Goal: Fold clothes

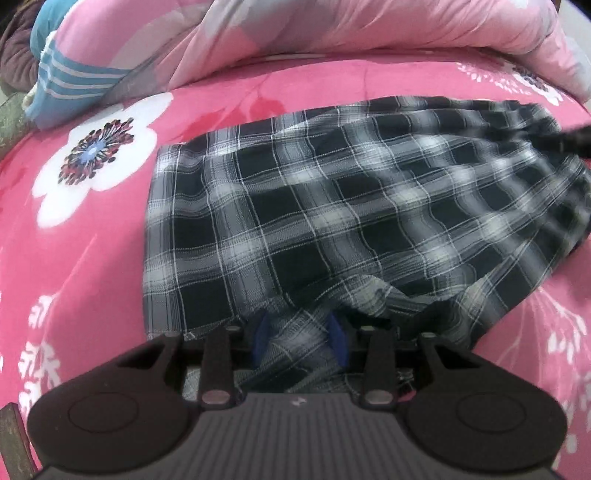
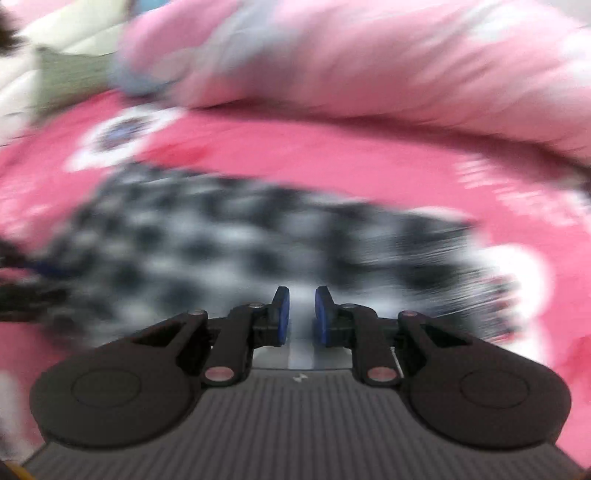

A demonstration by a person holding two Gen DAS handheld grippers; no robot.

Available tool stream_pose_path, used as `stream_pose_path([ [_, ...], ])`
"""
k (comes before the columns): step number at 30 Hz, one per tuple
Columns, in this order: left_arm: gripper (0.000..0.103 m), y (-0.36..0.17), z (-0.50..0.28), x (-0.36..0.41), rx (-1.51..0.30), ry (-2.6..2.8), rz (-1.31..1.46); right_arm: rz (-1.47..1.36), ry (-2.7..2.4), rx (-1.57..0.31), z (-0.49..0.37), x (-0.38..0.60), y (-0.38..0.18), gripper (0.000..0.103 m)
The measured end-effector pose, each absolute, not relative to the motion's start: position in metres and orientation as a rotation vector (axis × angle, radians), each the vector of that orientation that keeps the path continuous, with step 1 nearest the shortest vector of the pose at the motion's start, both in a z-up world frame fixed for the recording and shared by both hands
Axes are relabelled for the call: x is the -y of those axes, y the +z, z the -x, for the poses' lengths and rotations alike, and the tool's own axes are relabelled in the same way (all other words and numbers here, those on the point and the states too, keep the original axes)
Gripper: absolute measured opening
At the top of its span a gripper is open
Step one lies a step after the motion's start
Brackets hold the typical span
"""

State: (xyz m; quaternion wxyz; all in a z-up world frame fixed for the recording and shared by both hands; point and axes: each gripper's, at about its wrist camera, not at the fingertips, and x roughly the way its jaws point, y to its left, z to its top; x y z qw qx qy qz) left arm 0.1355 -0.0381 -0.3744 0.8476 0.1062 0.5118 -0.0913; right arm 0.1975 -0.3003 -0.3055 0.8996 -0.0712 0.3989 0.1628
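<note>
We see a big bed with a bright pink cover (image 1: 92,277) that has white flowers on it. At the far side of the bed lies a puffy light pink quilt (image 1: 369,33), all bunched up. Beside it, at the far left, is a blue cloth with white stripes (image 1: 70,81).

In the middle of the pink cover lies the checked cloth (image 1: 314,206), black, grey and white. It is spread out wide, and its near edge is bunched up.

Our left tool (image 1: 295,339) sits at that near edge. A fold of the checked cloth is squeezed between its two blue pads (image 1: 336,332), so the left tool has hold of the cloth. Most of the cloth stretches away from this tool, toward the quilt.

Our right tool (image 2: 301,314) is above the near right part of the same cloth (image 2: 207,240). The picture there is very blurry. Its two blue pads (image 2: 282,314) stand close together with a small gap, and we see nothing pinched in that gap. The cloth lies in front of this tool and to its left, on the pink cover (image 2: 369,166).
</note>
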Motion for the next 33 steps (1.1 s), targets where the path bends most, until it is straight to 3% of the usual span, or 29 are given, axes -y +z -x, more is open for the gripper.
stream_pose_path([
  [6, 0.038, -0.377, -0.135, 0.043, -1.087, -0.200, -0.291, 0.108, 0.251, -0.861, -0.232, 0.366, -0.350, 0.008],
  [12, 0.039, -0.378, -0.137, 0.045, -1.090, -0.196, -0.319, 0.070, 0.370, -0.814, -0.226, 0.370, -0.303, 0.010],
  [17, 0.039, -0.378, -0.132, 0.048, -1.069, -0.197, -0.357, 0.064, 0.361, -0.888, -0.267, 0.380, -0.346, 0.008],
  [22, 0.043, -0.377, -0.128, 0.051, -1.062, -0.194, -0.364, -0.104, 0.348, -0.874, -0.258, 0.400, -0.311, 0.009],
  [27, 0.047, -0.379, -0.129, 0.052, -1.059, -0.188, -0.368, -0.016, 0.507, -0.824, -0.212, 0.401, -0.285, 0.011],
  [33, 0.049, -0.378, -0.128, 0.049, -1.059, -0.195, -0.380, 0.404, 0.649, -0.936, -0.171, 0.365, -0.351, 0.009],
])
